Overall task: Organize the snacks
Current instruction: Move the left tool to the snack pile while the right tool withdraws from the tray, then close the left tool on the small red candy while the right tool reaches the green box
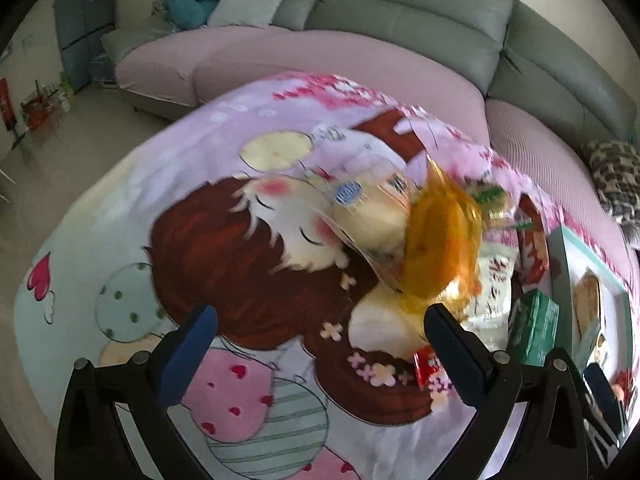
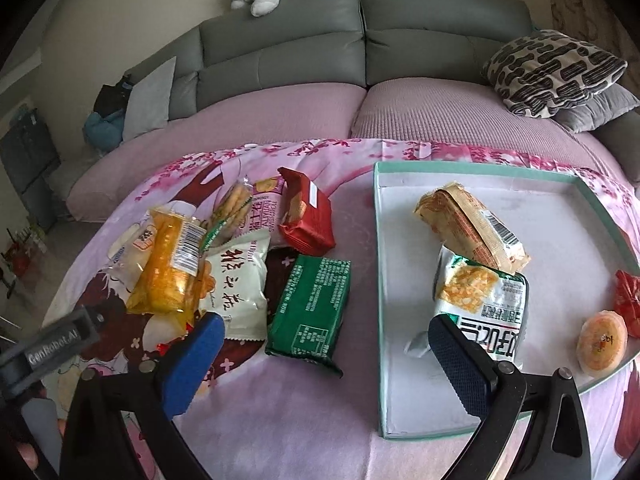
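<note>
My left gripper (image 1: pixel 320 340) is open over the cartoon-print cloth, nothing between its blue pads. An orange see-through snack packet (image 1: pixel 440 244) lies just beyond its right fingertip, blurred, on top of other snacks. In the right wrist view the same orange packet (image 2: pixel 168 268) tops a pile with a white bag (image 2: pixel 236 284), a biscuit-stick pack (image 2: pixel 232 204), a red packet (image 2: pixel 308 216) and a green packet (image 2: pixel 312 304). My right gripper (image 2: pixel 328 356) is open, straddling the left wall of the teal-rimmed tray (image 2: pixel 378 240), which holds a tan packet (image 2: pixel 472 228) and a white-green packet (image 2: pixel 480 304).
A round orange pastry (image 2: pixel 602 344) and a red wrapper (image 2: pixel 628 300) lie at the tray's right side. The left gripper's housing (image 2: pixel 52 340) shows at lower left. A grey sofa with pink cover (image 2: pixel 280 112) and a patterned cushion (image 2: pixel 556 68) stand behind the table.
</note>
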